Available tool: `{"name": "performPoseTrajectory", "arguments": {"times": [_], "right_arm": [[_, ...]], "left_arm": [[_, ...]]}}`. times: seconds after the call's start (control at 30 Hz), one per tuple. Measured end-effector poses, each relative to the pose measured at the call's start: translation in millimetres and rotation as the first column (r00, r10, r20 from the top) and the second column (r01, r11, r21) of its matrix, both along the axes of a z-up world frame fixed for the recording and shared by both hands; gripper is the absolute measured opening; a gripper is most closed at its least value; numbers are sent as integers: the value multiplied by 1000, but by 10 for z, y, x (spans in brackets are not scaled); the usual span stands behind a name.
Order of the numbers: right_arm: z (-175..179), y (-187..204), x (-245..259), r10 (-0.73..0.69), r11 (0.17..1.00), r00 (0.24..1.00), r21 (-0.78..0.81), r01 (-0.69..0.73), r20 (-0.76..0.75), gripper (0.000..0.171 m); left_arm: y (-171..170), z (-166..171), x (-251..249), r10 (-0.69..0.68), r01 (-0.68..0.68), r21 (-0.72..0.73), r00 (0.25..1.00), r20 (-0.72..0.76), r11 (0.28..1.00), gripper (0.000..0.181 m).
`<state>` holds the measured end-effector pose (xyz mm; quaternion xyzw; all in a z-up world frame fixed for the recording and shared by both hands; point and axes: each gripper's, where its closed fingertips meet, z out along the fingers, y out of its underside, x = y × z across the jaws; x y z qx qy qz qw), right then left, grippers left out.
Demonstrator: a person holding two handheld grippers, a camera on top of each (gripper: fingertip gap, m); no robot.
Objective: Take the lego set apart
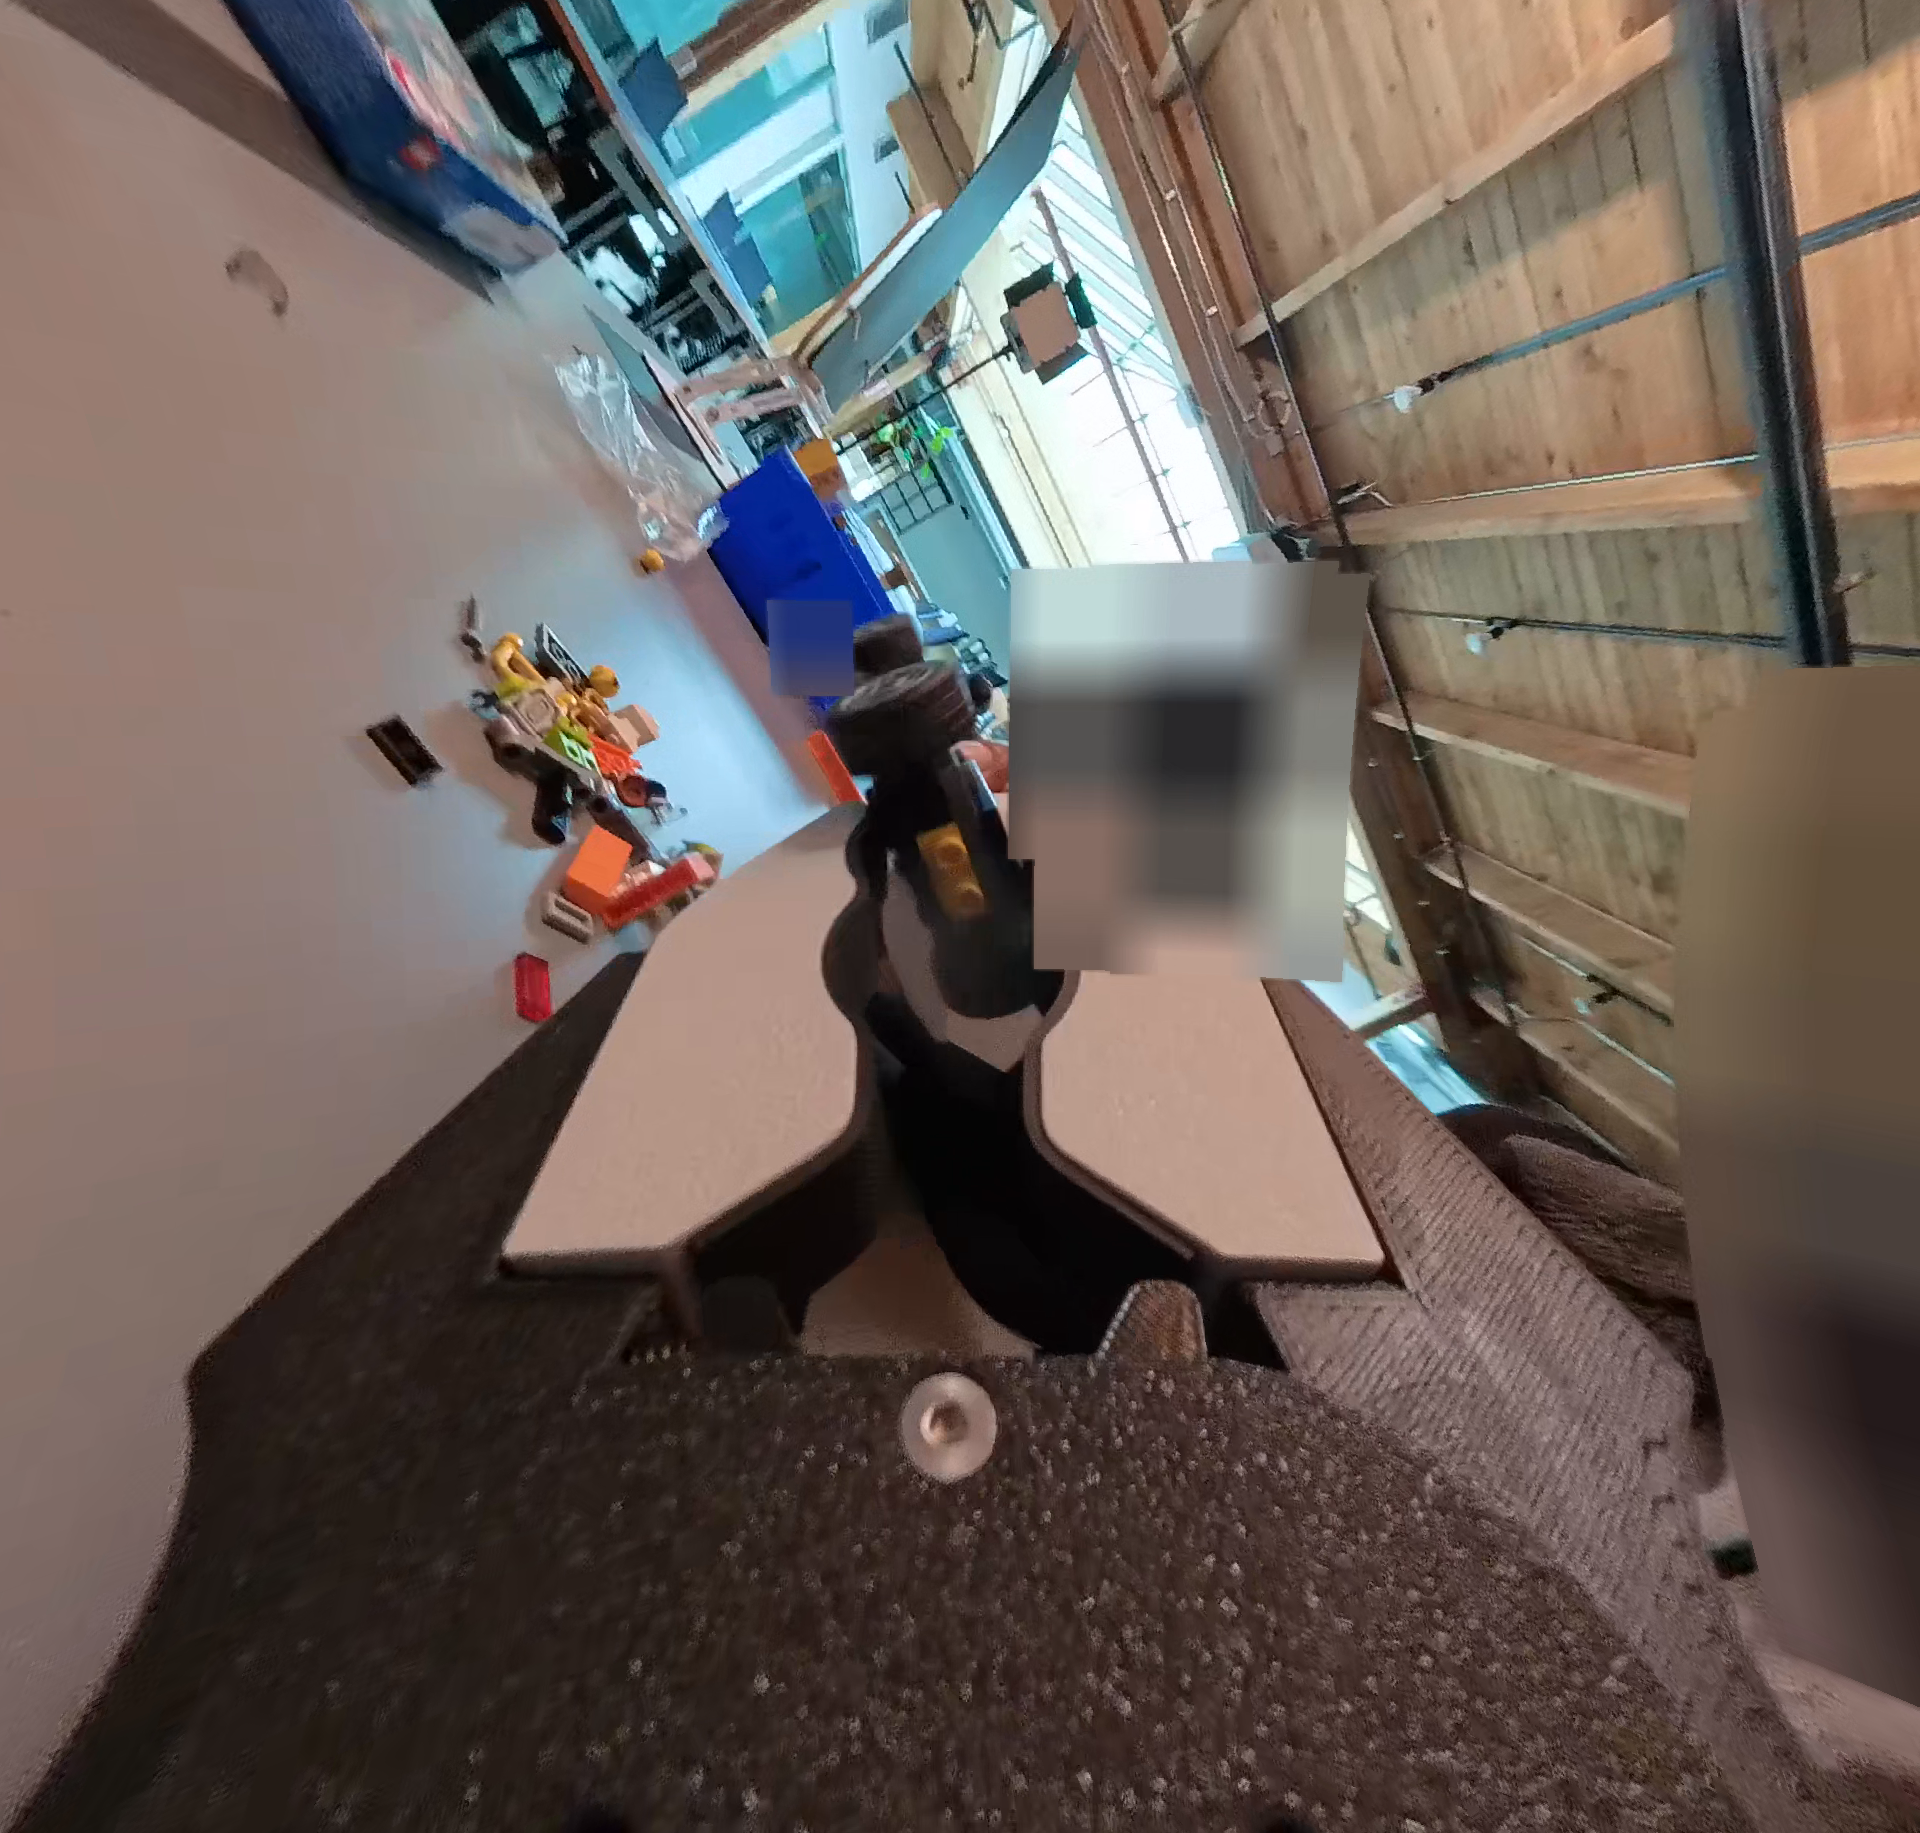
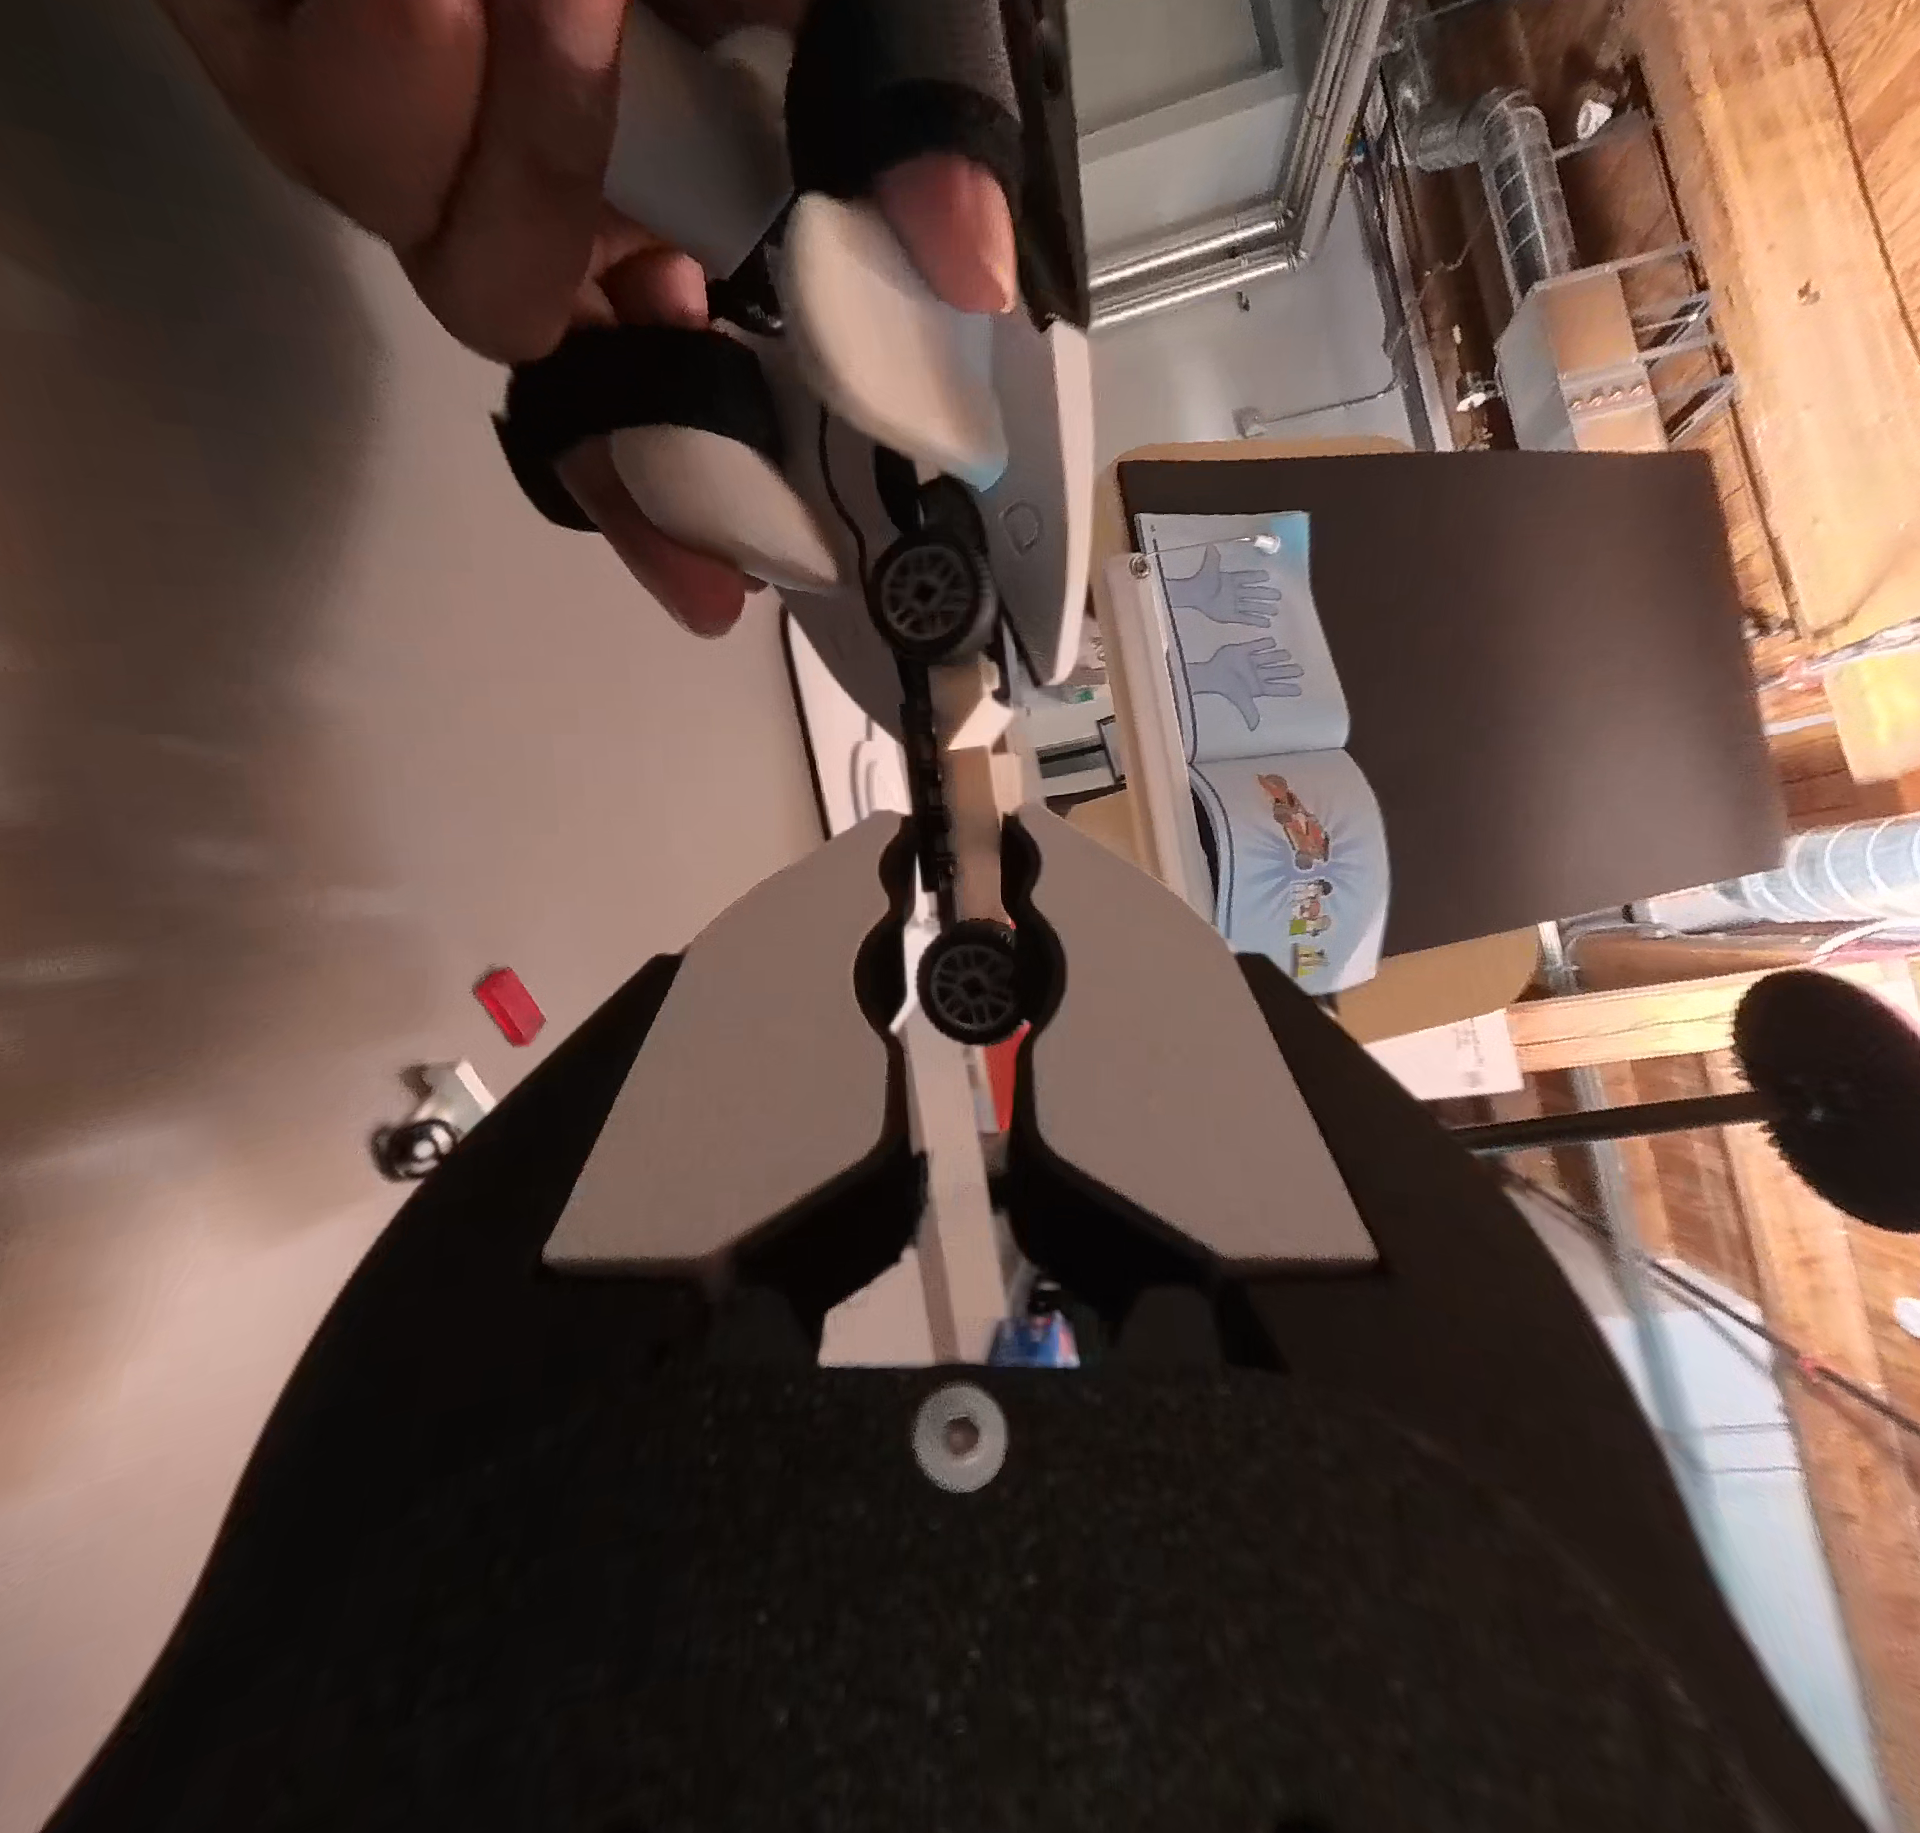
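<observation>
On the pale counter [image 1: 260, 557] at far left lies a heap of loose bricks [image 1: 582, 744], with a red brick [image 1: 532, 983] apart from it. Right of these, the left gripper [image 1: 940, 910] has its jaws clamped on one end of the lego car [image 1: 951, 848], held up off the counter. In the right wrist view, the right gripper [image 2: 961, 926] grips the car's other end, jaws closed on the white body beside a grey-rimmed wheel [image 2: 971, 983]. An open instruction booklet [image 2: 1278, 744] stands farther right.

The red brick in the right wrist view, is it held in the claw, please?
No, the red brick lies loose on the table, off to the side of the right claw, which grips the lego car.
</observation>
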<state>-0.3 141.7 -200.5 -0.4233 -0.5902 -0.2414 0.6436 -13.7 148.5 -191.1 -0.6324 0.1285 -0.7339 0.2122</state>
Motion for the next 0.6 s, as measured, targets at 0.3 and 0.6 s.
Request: {"name": "performPoseTrajectory", "arguments": {"times": [0.3,0.6], "right_arm": [[233,31,88,-122,786,756,-527,-322,-643,21],[710,-244,-227,-442,219,142,-260,-941,-886,52]], "left_arm": [[235,389,-348,268,-291,290,956,120,912,19],[-287,750,-110,218,-346,575,934,281,741,19]]}}
